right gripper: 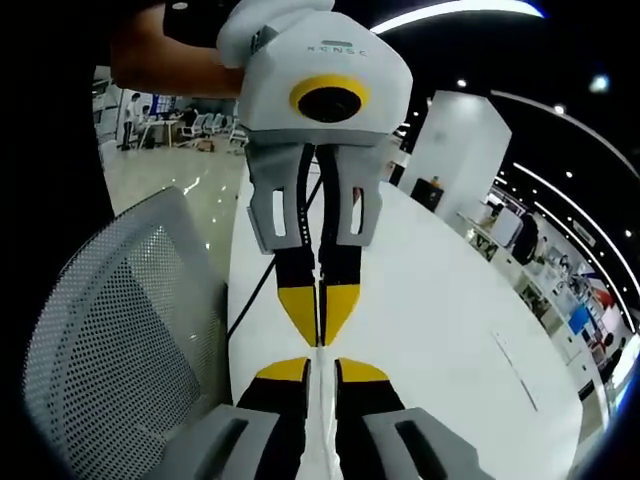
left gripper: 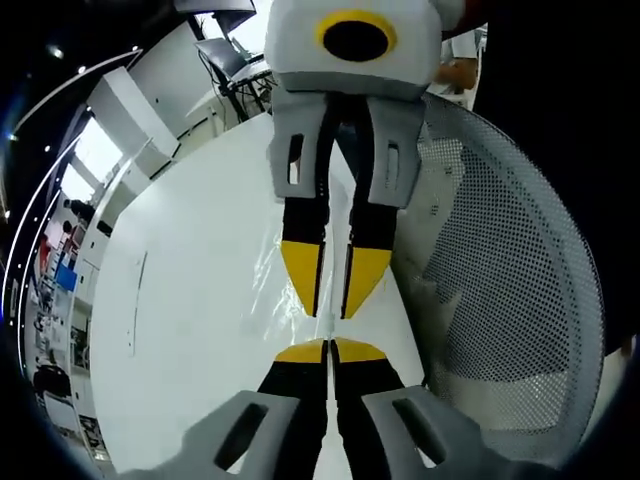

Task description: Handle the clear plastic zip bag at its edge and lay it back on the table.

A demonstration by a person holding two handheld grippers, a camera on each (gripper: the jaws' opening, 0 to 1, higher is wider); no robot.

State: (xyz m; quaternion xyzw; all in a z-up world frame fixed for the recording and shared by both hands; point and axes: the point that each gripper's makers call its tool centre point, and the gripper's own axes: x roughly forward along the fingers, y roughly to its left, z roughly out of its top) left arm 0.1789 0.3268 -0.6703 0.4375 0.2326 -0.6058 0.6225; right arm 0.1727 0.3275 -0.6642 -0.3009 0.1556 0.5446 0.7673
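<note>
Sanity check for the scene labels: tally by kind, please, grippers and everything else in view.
Grippers: 2, left gripper, right gripper
Clear zip bag: 1
White table: 1
Mesh chair: 1
Total: 5

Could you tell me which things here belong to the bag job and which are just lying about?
Part of the job:
- bag
- left gripper
- right gripper
- table

Just lying about:
- mesh chair
- far desks
</note>
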